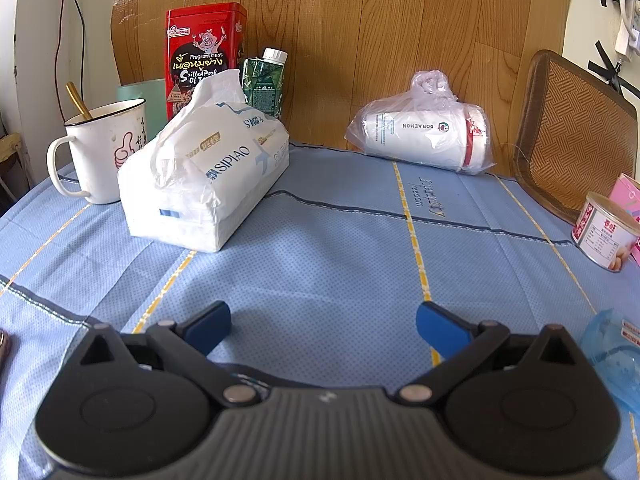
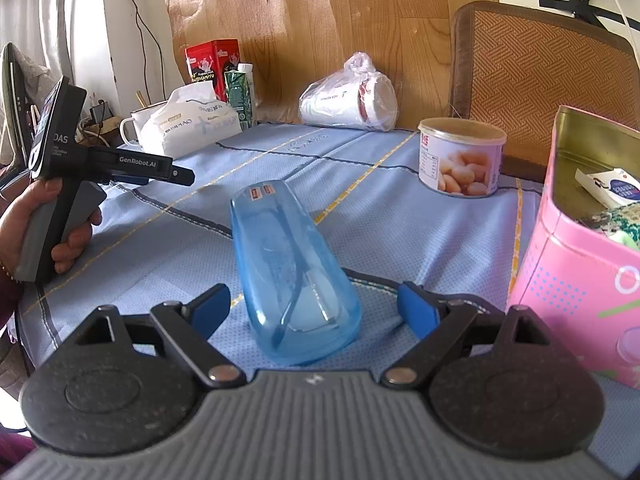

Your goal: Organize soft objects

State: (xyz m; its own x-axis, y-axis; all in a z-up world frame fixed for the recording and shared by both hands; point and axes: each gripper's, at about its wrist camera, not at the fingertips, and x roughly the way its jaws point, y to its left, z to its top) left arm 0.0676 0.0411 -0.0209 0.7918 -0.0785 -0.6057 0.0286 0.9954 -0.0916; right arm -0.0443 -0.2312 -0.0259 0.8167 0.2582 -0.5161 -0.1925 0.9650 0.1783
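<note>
A translucent blue soft case (image 2: 294, 280) with glasses inside lies on the blue cloth between the fingers of my right gripper (image 2: 314, 300). That gripper is open and its blue pads stand clear of the case on both sides. My left gripper (image 1: 322, 316) is open over bare cloth with nothing between its fingers. A hand holds it at the left of the right wrist view (image 2: 184, 178). A white tissue pack (image 1: 204, 176) lies ahead of it to the left. A plastic bag holding a white cup (image 1: 424, 136) lies against the wooden back wall.
An open pink tin box (image 2: 580, 248) with items inside stands close on the right, a food can (image 2: 460, 156) behind it. A white mug (image 1: 100, 152), red tin (image 1: 206, 48) and green carton (image 1: 266, 80) crowd the back left. A woven cushion (image 1: 576, 136) leans at the back right.
</note>
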